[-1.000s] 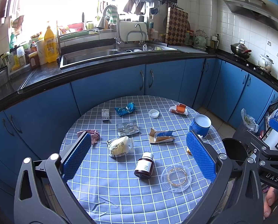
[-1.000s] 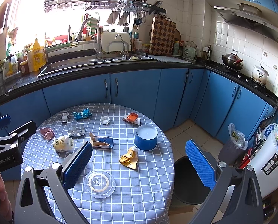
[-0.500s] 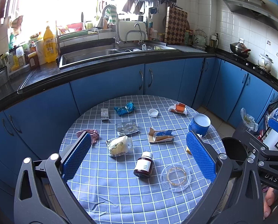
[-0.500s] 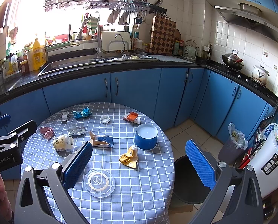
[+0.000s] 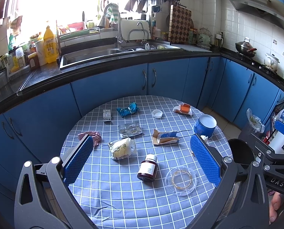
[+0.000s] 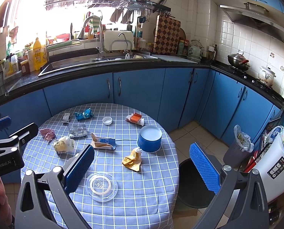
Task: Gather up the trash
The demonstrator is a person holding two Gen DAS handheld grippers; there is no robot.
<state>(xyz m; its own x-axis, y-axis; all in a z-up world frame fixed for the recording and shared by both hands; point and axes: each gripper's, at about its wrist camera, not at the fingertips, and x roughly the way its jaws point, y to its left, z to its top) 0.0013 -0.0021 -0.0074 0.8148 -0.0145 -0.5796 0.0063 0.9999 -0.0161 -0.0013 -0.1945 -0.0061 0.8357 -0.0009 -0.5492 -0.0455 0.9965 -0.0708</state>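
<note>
Trash lies scattered on a round table with a blue checked cloth (image 5: 123,194): a dark bottle (image 5: 147,168) on its side, a clear lid (image 5: 180,178), a yellowish food bag (image 5: 122,148), a torn carton (image 5: 164,137), a blister pack (image 5: 130,129), a blue wrapper (image 5: 128,109), a pink wrapper (image 5: 90,135). My left gripper (image 5: 142,157) hangs open above the bottle and bag. My right gripper (image 6: 142,164) is open over the table's right edge, near a yellow wrapper (image 6: 132,159) and the clear lid (image 6: 101,186). A black bin (image 6: 195,183) stands right of the table.
A blue paper cup (image 6: 149,138) stands upside down on the table, with a white cap (image 6: 107,120), an orange packet (image 6: 135,118) and a small box (image 5: 106,115) further back. Blue cabinets (image 6: 138,93) and a sink counter run behind. A bagged bin (image 6: 239,147) and white appliance (image 6: 275,164) stand right.
Both grippers have barely shifted; the views are almost the same. Nothing on the table has moved.
</note>
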